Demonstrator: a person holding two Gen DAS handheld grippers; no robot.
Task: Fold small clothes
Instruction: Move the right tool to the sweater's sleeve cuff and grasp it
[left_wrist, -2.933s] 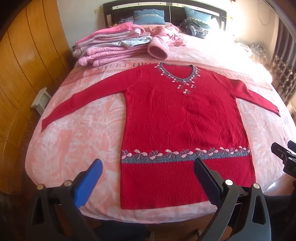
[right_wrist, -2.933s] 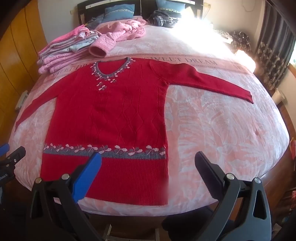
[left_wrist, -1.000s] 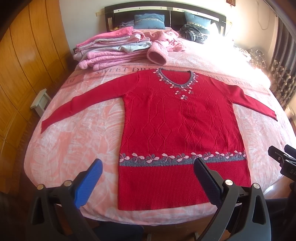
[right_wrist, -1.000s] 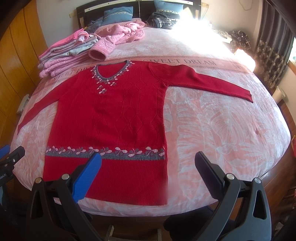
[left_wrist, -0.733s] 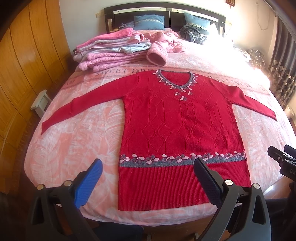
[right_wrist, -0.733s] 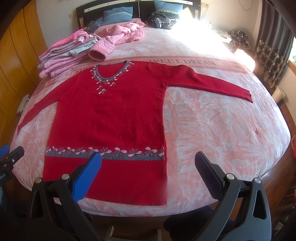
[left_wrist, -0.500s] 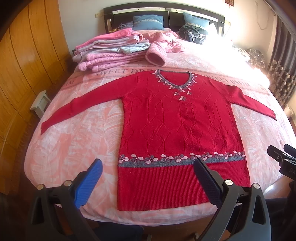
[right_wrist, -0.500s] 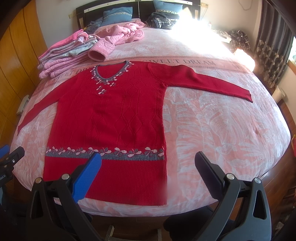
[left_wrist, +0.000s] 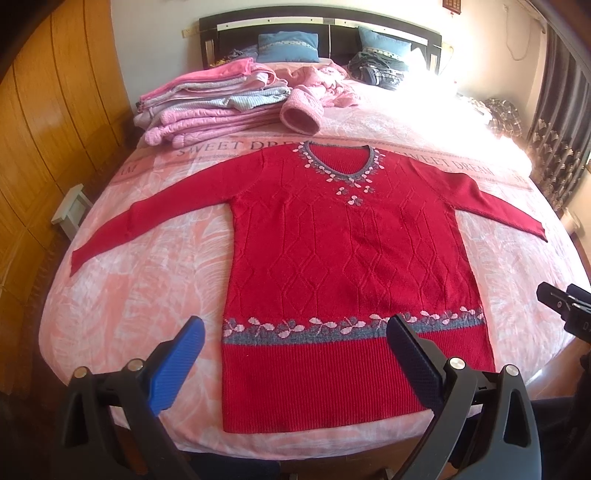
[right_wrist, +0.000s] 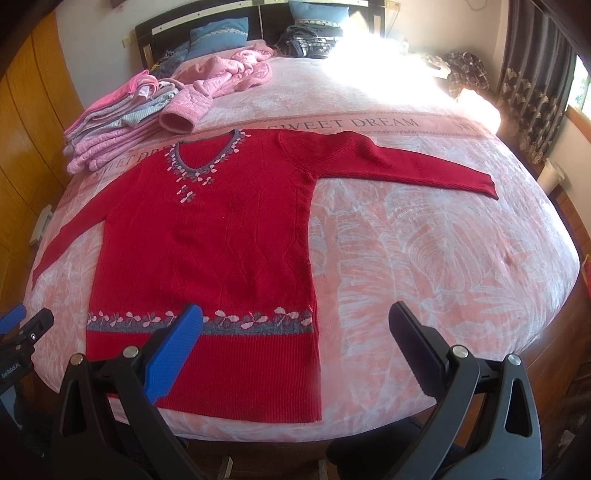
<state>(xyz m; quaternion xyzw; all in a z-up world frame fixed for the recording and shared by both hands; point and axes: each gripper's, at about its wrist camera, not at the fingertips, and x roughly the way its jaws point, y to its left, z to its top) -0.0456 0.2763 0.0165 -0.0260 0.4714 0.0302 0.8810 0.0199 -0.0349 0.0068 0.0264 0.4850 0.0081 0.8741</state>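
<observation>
Red sweater (left_wrist: 343, 258) lies flat, face up, on the bed (left_wrist: 155, 295), hem at the near edge, neckline toward the headboard, both sleeves spread out toward the side edges. No fold in it yet.

Left gripper (left_wrist: 295, 354) and right gripper (right_wrist: 295, 343) both hover off the near edge, fingers spread wide, nothing between them, not touching the knit.

My read: step 1, before the first grasp. Next move likely needs each gripper to reach a sleeve cuff or shoulder and bring it in over the body. Knit is limp, so pinch low and drag flat.

View differences: left wrist shows the full left sleeve and the stack of folded pink clothes (left_wrist: 207, 107) at the far left corner front-on; right sleeve tip sits near its frame edge. Right wrist shows the whole right sleeve and the bare right side of the bed, plus the left gripper's tips at its left border.
</observation>
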